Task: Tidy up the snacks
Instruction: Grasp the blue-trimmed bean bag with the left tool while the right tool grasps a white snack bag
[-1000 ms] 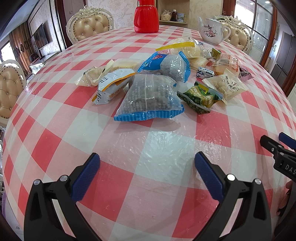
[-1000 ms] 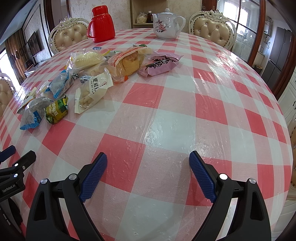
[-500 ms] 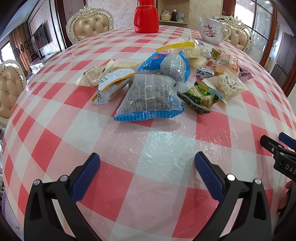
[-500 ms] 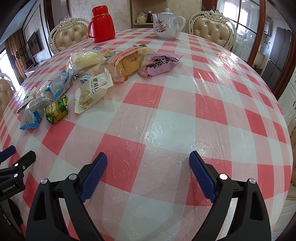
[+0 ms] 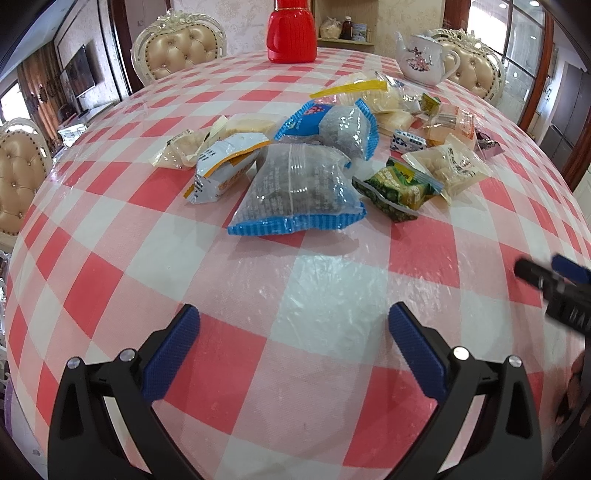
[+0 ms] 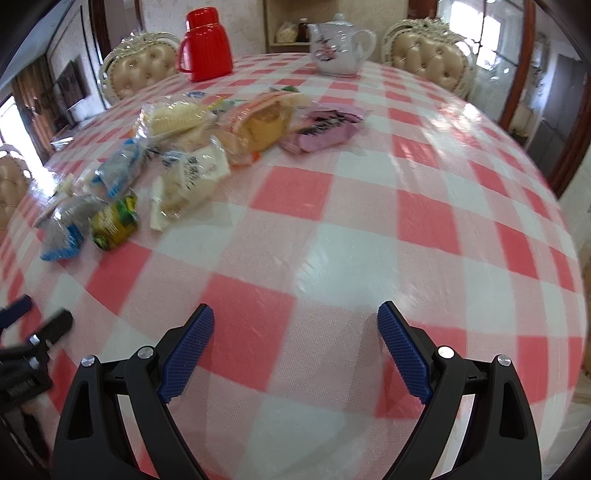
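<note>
Several snack packets lie in a loose pile on the red-and-white checked table (image 5: 110, 280). Nearest the left gripper is a clear bag with blue edges (image 5: 299, 192), with a second blue bag (image 5: 336, 127) behind it, a white-and-orange packet (image 5: 221, 166) to the left and a green packet (image 5: 400, 190) to the right. In the right wrist view the pile holds a yellow cake packet (image 6: 258, 125), a pink packet (image 6: 325, 129) and a white packet (image 6: 192, 181). My left gripper (image 5: 293, 328) is open and empty, short of the pile. My right gripper (image 6: 295, 325) is open and empty over bare cloth.
A red thermos jug (image 5: 291, 31) and a white flowered teapot (image 5: 424, 59) stand at the table's far side. Padded chairs (image 5: 177, 48) ring the table. The right gripper's tips (image 5: 554, 280) show at the left view's right edge; the left gripper (image 6: 29, 332) shows at the right view's left edge.
The right gripper has moved forward and its view is blurred by motion. The left gripper has stayed put. The snacks have not moved.
</note>
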`<state>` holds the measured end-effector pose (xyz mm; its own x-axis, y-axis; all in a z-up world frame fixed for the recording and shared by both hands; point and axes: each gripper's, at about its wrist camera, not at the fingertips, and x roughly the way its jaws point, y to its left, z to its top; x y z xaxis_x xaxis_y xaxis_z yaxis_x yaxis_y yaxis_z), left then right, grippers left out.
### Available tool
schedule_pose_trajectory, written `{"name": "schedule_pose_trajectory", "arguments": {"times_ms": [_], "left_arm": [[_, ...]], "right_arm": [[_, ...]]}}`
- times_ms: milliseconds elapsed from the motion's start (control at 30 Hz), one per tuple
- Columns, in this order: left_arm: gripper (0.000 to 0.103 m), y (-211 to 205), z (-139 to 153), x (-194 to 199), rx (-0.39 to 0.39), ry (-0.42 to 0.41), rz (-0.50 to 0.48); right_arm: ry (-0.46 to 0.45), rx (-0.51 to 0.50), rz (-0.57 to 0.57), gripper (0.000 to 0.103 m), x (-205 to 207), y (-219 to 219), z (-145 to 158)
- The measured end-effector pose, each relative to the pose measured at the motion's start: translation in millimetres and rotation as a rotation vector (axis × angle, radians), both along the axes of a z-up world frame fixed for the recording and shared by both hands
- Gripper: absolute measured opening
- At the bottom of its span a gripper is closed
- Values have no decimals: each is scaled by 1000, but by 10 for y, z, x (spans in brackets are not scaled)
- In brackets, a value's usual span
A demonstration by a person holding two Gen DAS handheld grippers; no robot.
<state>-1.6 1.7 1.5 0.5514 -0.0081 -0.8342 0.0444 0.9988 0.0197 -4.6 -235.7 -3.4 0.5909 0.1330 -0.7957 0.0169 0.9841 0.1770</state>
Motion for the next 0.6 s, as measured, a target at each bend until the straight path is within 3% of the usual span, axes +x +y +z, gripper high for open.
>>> {"name": "schedule_pose_trajectory", "arguments": {"times_ms": [67,267,400,533,567,600], "left_arm": [[102,56,3,-20,-10,8,4],[102,512,137,-214,-116,-93,217],[102,665,177,-274,-145,-113,259],[102,611,200,-282,-122,-130,238],[102,590,208,-280,-115,-136,228],[102,575,217,-272,-116,-140,217]], "right_arm": [[-31,197,14,87,91,-41,59],[-47,316,22,87,573,135,52],[-31,309,17,82,924,304,57],[-24,256,52,67,1033,550,47],[-12,232,64,48,1006,602,43],[-16,217,72,35,967,628,44]]}}
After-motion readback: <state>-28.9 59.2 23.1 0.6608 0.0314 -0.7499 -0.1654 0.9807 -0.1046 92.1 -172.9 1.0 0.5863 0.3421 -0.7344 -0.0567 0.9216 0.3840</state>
